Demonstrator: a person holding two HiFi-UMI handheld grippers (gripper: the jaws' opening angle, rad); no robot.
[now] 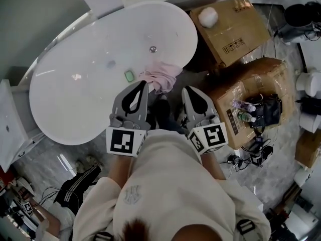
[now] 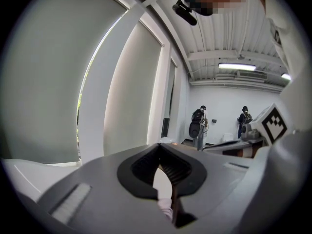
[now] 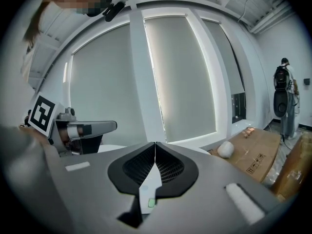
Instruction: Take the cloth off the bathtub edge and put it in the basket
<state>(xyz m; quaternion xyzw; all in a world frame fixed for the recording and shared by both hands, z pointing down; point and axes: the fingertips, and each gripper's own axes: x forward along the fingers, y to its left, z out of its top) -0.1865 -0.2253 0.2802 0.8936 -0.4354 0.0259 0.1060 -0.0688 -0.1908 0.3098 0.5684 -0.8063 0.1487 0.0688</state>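
Cloth (image 1: 161,79) lies just ahead of the left claw (image 1: 144,84).

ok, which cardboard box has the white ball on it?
The untaped box beside the bathtub; the tape-wrapped box carries bottles and a black bag instead.

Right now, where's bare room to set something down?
Free: tub floor left of the drain; box top right of the white ball. Crowded: rim by cloth and green piece; lower box with bag.
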